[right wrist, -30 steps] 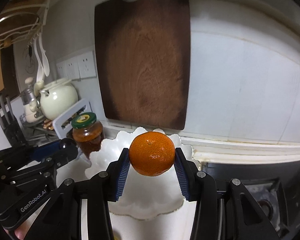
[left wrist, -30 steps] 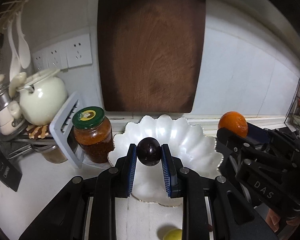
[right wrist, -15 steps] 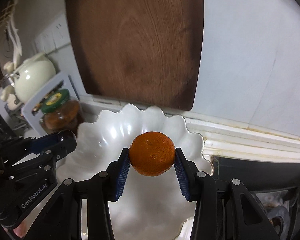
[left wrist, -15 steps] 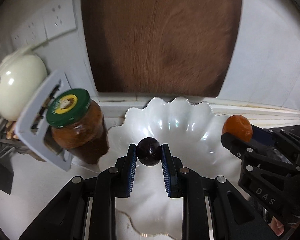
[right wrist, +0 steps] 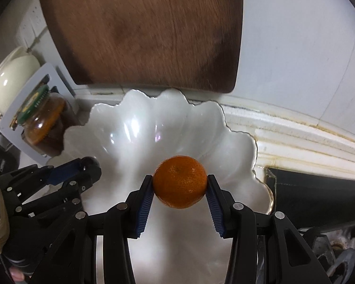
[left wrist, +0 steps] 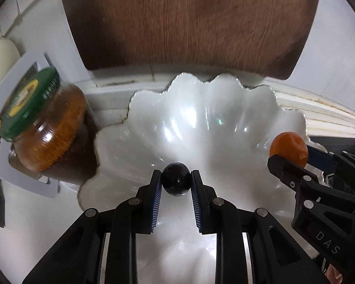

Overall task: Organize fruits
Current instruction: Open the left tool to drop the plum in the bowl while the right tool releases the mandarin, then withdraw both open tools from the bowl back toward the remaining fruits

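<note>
I am in a home kitchen: a wooden cutting board leans on the tiled wall, a green-lidded jar of sauce and a cream teapot stand on my white table, beside a scalloped white dish, wall sockets behind

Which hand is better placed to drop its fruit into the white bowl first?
Left, probably. The left hand-held gripper holds the dark plum over the middle of the bowl, while the right one holds the orange nearer the bowl's right rim.
</note>
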Demonstrator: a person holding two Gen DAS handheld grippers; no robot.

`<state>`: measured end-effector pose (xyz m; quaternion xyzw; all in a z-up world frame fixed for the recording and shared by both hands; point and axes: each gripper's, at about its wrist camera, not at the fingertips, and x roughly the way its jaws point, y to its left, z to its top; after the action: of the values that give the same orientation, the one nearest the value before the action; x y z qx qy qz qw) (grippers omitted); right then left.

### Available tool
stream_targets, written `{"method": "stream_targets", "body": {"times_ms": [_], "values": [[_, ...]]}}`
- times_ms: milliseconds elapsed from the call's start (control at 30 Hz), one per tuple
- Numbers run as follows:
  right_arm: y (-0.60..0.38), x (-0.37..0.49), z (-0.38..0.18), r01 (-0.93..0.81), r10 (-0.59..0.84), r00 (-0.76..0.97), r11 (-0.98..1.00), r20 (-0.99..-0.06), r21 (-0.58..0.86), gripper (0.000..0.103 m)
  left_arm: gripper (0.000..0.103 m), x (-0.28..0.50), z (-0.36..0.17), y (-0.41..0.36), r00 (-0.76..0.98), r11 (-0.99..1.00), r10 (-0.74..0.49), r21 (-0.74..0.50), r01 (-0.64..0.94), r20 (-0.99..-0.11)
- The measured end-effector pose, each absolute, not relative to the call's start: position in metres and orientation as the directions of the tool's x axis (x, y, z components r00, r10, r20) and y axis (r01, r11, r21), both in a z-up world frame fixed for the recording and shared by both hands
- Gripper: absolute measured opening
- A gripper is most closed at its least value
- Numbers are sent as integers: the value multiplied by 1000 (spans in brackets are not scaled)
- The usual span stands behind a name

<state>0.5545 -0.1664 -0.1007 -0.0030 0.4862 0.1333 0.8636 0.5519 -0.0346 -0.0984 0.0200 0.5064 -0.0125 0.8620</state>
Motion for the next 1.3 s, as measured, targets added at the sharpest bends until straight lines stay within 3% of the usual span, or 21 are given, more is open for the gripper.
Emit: {"method": "stream_targets", "body": {"times_ms": [167, 233, 367, 600, 867, 1300], "values": [[-167, 557, -109, -234, 220, 469, 965, -855, 120, 46, 28, 554, -104, -36, 467, 999, -1, 24, 46, -884], [-166, 556, -110, -238, 217, 466, 964, -858, 115, 47, 41, 554, -103, -35, 469, 999, -5, 16, 42, -883], [-166, 552, -103, -234, 200, 484, 968, -852, 94, 59, 47, 547, -94, -33, 488, 999, 2, 22, 36, -873], [-169, 531, -74, -230, 159, 561, 973, -812, 32, 59, 54, 520, -60, -27, 557, 998, 33, 59, 29, -830], [-171, 490, -41, -240, 156, 628, 971, -762, 2, 59, 59, 482, -25, -30, 658, 987, 104, 159, 24, -746], [-179, 419, 1, -258, 182, 708, 966, -682, -9, 59, 64, 404, 22, -11, 746, 996, 37, 83, 25, -665]]}}
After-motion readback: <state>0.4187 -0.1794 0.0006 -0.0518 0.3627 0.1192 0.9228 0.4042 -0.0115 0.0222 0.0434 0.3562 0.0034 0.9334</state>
